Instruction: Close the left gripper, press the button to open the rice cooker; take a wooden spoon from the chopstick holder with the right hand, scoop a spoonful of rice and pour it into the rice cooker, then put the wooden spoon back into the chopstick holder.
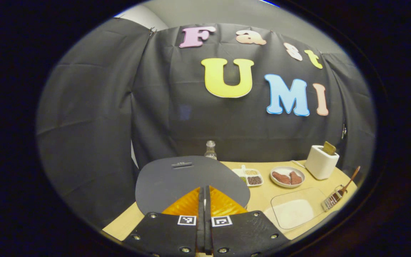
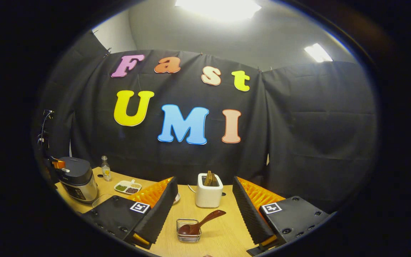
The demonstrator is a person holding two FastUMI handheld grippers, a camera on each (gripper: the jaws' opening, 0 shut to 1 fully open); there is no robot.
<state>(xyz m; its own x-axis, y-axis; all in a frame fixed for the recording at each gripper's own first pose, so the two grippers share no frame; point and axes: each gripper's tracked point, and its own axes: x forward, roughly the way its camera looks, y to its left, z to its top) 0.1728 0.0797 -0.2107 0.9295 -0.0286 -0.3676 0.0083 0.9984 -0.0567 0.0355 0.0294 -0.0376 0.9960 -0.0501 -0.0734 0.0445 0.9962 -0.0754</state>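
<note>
The rice cooker [image 1: 177, 178] shows its dark grey lid, closed, right under my left gripper [image 1: 204, 200], whose fingers are shut together with nothing between them. In the right gripper view the rice cooker [image 2: 77, 178] stands at the table's far left. My right gripper [image 2: 205, 210] is open and empty, hovering above and behind the wire chopstick holder [image 2: 188, 230]. The wooden spoon [image 2: 200, 223] lies bowl-down in it, handle leaning up to the right. The holder [image 1: 332, 200] and spoon [image 1: 350, 180] also sit at the right table edge. A clear tray of rice [image 1: 294, 210] lies beside them.
A white toaster [image 2: 209, 192] stands behind the holder. A small bottle [image 1: 210, 149], a divided dish of grains [image 1: 250, 176] and a plate with reddish pieces [image 1: 287, 177] line the back of the wooden table [image 2: 223, 235]. Black cloth walls close in the booth.
</note>
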